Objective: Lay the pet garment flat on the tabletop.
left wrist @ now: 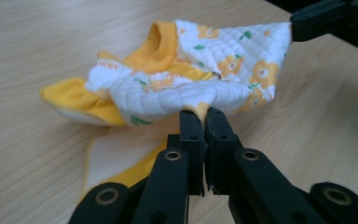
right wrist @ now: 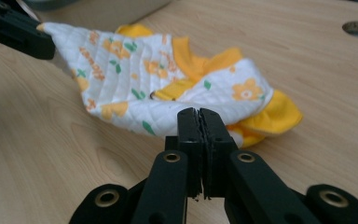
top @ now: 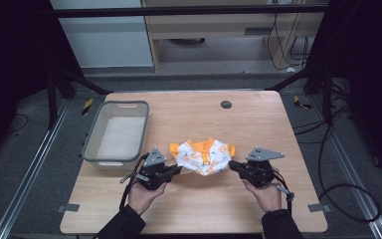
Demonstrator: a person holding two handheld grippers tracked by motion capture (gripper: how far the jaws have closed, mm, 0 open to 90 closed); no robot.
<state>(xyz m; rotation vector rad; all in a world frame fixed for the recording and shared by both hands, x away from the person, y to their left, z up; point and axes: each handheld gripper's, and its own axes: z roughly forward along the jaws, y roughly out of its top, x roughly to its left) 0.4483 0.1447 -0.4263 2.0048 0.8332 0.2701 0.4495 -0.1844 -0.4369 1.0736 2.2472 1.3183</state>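
A small quilted garment (top: pixel 202 155), white with orange flowers and an orange collar and cuffs, lies crumpled near the middle of the wooden table (top: pixel 194 209). My left gripper (top: pixel 178 170) is shut on the garment's near-left hem; in the left gripper view the cloth (left wrist: pixel 182 88) is pinched between the jaw tips (left wrist: pixel 203 114) and lifted off the wood. My right gripper (top: pixel 231 165) is shut on the near-right hem, with the fabric (right wrist: pixel 168 79) caught between its tips (right wrist: pixel 198 114). Both hems are raised; the orange sleeve ends still rest on the table.
A grey plastic bin (top: pixel 117 133) stands on the table's left side, just left of my left gripper. A dark round hole (top: pixel 226 104) sits in the tabletop near the far edge. Bare wood lies between my hands and the front edge.
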